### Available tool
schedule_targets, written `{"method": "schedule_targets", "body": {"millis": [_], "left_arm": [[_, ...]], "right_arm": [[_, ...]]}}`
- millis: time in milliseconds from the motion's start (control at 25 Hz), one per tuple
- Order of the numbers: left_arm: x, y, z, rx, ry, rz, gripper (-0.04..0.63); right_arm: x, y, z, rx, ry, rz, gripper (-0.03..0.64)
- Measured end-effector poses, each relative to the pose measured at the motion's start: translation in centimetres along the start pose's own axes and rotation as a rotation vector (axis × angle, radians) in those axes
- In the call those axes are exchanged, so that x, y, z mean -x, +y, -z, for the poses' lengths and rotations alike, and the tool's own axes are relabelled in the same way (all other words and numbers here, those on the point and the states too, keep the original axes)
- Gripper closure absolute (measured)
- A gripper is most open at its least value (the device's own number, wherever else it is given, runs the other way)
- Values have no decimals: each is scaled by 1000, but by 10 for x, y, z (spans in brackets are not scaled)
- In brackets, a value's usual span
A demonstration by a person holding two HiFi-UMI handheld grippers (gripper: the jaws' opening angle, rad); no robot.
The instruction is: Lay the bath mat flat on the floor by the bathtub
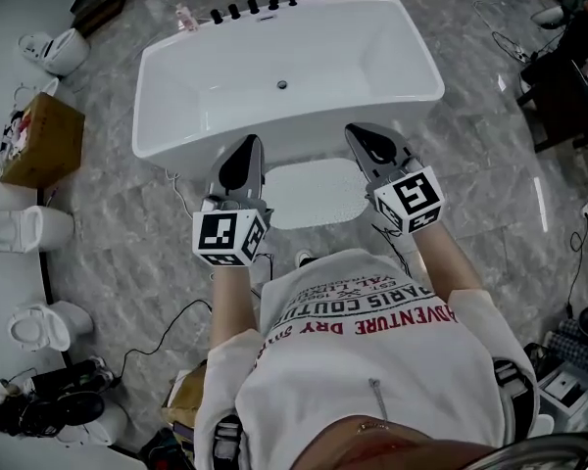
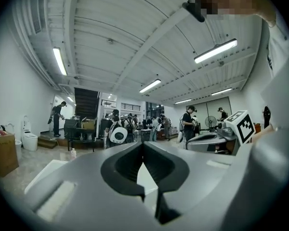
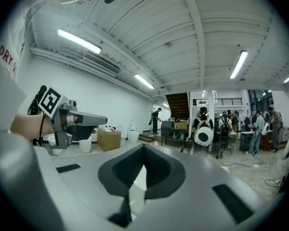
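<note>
Head view: the white bath mat (image 1: 312, 192) lies flat on the grey floor (image 1: 490, 213), tight against the near side of the bathtub (image 1: 284, 67), and I can see it between my two tools. I've got my left gripper (image 1: 249, 147) over the mat's left edge and my right gripper (image 1: 361, 133) over its right edge. Both are raised clear of it and point toward the tub.

In the left gripper view the jaws are pressed together at the tips with nothing between them, and they look out level across the room. The right gripper view shows the same, jaws closed and empty, with the other tool off to its left.

Black taps (image 1: 255, 8) line the tub's far rim. A cardboard box (image 1: 41, 140) sits left of the tub, and toilets (image 1: 24, 230) stand along that side.
</note>
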State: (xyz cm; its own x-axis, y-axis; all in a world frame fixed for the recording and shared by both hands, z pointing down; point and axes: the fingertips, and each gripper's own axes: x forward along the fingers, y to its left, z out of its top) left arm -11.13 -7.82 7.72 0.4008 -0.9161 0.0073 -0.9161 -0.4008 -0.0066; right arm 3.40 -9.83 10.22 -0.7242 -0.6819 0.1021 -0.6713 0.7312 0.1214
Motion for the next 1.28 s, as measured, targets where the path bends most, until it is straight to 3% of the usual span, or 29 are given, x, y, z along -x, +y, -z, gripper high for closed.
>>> {"method": "schedule_targets", "body": {"millis": [1280], "left_arm": [[-5,-1,-2,3,29,-12,583]], "right_arm": [[-2,-8,-12,-24,-48,33,609]]}}
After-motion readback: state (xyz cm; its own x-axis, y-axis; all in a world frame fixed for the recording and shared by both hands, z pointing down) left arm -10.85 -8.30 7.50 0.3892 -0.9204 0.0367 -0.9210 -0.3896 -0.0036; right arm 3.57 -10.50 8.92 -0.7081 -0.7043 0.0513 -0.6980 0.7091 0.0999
